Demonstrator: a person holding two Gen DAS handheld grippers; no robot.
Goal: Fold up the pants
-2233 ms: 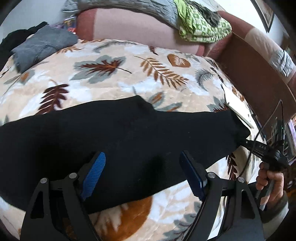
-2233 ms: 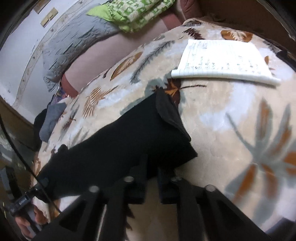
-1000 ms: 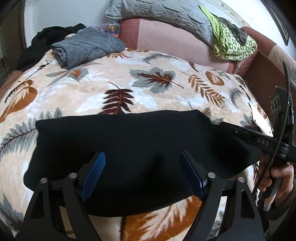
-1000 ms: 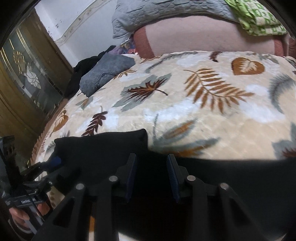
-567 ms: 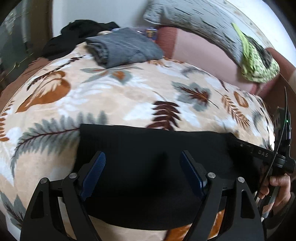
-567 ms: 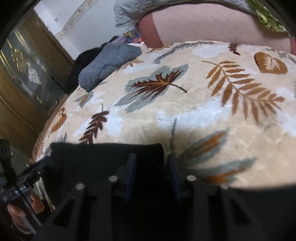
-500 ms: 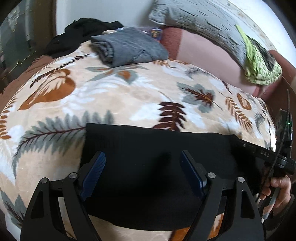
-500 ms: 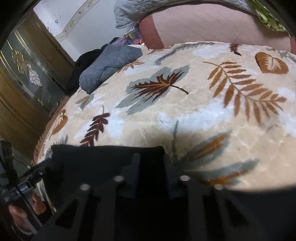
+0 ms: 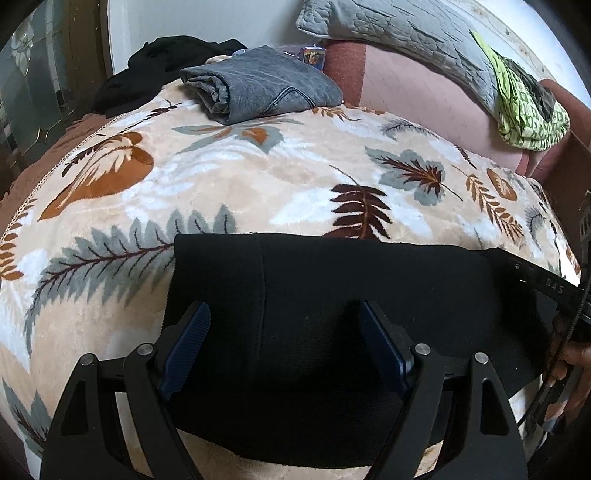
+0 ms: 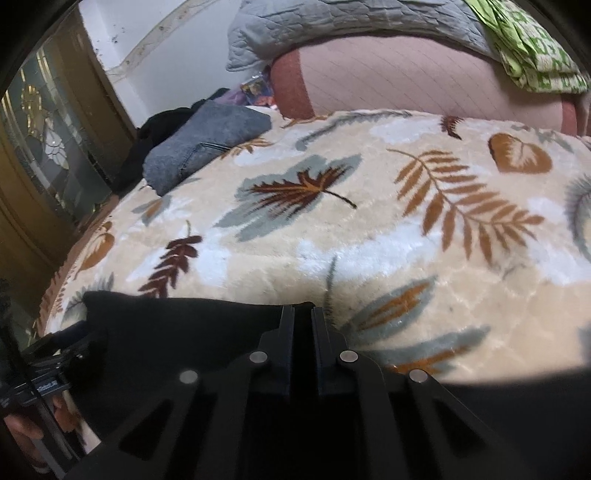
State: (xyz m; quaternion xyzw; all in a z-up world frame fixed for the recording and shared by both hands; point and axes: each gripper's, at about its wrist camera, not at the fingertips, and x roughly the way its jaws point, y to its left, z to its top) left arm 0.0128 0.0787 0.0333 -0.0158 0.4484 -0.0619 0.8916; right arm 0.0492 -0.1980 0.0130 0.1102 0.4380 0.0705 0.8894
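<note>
Leaf-patterned plush blanket covers the bed, cream with grey, rust and brown fronds, and the black pants lie folded across its near edge in a long dark band.

From the left hand-held gripper outward: its jaws stand wide, blue-padded fingers poised over the pants with the cloth below them and nothing pinched. To its right, the right hand-held gripper has its jaws drawn together on the far edge of the pants, at a corner of the fold, and in the left view its black body reaches onto the cloth with a hand gripping the handle.

Farther back on the blanket, a folded pair of grey jeans sits near the headboard end, with a heap of black clothing just behind it. A pink padded headboard runs along the far side, with a grey quilted pillow and a green patterned cloth resting on top.
</note>
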